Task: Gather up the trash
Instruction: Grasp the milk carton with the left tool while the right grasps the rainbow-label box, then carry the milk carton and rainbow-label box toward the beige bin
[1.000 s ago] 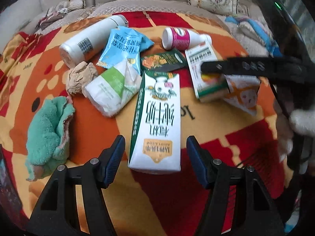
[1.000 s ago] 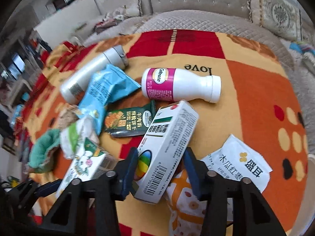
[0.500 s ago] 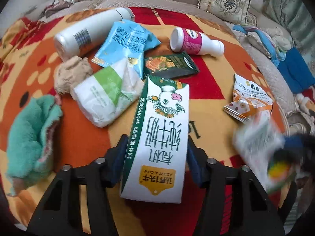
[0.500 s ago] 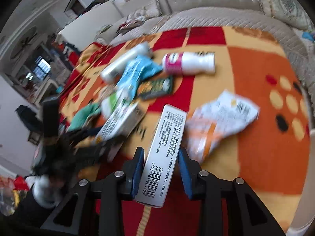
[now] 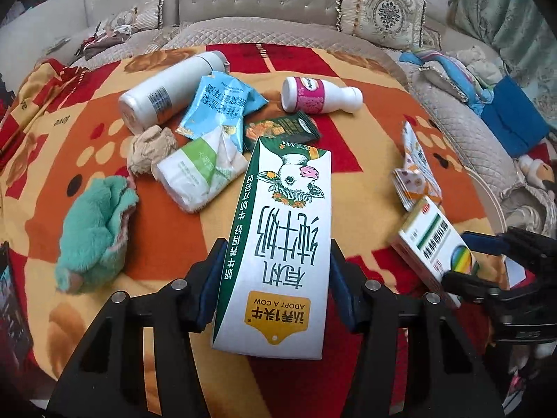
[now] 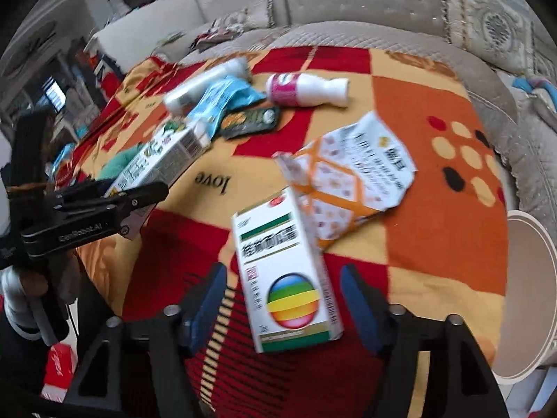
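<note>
Pinching: left tongs (image 5: 275,271) clamp white-and-green milk carton (image 5: 278,244) over patchwork blanket (image 5: 376,129) | right tongs (image 6: 282,296) spread, white rainbow-printed medicine box (image 6: 289,278) between fingers untouched, near blanket's right edge by white bin (image 6: 532,296)

Right claw (image 6: 282,308) gapes around the medicine box (image 6: 283,275), pads apart from it.
</note>
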Motion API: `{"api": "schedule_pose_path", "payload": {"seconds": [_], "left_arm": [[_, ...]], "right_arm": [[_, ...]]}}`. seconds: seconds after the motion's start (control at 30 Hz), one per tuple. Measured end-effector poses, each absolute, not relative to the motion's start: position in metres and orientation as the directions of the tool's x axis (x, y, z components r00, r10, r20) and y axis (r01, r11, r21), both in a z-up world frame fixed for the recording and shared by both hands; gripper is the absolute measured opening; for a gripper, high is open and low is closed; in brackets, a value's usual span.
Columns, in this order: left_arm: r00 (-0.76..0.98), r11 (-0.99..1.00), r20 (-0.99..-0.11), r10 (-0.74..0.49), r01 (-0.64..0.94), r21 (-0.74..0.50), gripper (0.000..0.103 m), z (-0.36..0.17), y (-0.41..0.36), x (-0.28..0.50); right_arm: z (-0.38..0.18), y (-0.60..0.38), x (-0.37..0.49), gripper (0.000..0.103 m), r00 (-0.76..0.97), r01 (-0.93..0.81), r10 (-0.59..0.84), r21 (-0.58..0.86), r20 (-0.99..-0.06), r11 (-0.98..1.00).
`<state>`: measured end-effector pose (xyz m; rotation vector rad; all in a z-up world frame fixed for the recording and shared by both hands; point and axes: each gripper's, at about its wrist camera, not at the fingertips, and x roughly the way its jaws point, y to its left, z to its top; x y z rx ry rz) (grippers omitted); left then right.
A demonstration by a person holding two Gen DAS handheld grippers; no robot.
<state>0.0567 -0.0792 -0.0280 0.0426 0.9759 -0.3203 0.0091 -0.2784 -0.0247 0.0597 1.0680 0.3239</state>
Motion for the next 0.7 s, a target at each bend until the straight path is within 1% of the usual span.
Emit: {"api": "schedule_pose_path", "payload": {"seconds": [0.17, 0.2, 0.27, 0.4, 0.53, 0.7], "left_arm": [[0.522, 0.955, -0.819, -0.239, 0.281, -0.100, 0.053, -0.031, -0.082, 0.047], [0.522, 0.954, -0.818, -0.241, 0.280, -0.102, 0.053, -0.032, -0.082, 0.045], [0.524, 0.954, -0.816, -0.242, 0.281, -0.103, 0.053, -0.031, -0.084, 0.043], [0.541, 0.953, -0.804, -0.247, 0.288, -0.099, 0.053, -0.025, -0.089, 0.036], [0.551, 0.946, -0.792, -0.264, 0.307, -0.101, 0.053, -0.017, -0.098, 0.030], [0.560, 0.937, -0.777, -0.286, 0.335, -0.103, 0.053, -0.006, -0.113, 0.024]], "right_arm": [[-0.044, -0.266, 0.015, 0.066, 0.436, -0.243, 0.220, 0.122, -0.872, 0.962], [-0.046, -0.267, 0.013, 0.059, 0.453, -0.245, 0.201, 0.096, -0.869, 0.965], [-0.046, -0.267, 0.011, 0.057, 0.475, -0.248, 0.188, 0.074, -0.860, 0.966], [-0.044, -0.272, 0.003, 0.056, 0.483, -0.250, 0.206, 0.091, -0.851, 0.964], [-0.031, -0.285, -0.009, 0.056, 0.502, -0.232, 0.261, 0.162, -0.825, 0.959], [-0.012, -0.303, -0.022, 0.056, 0.542, -0.205, 0.288, 0.209, -0.789, 0.956]]}}
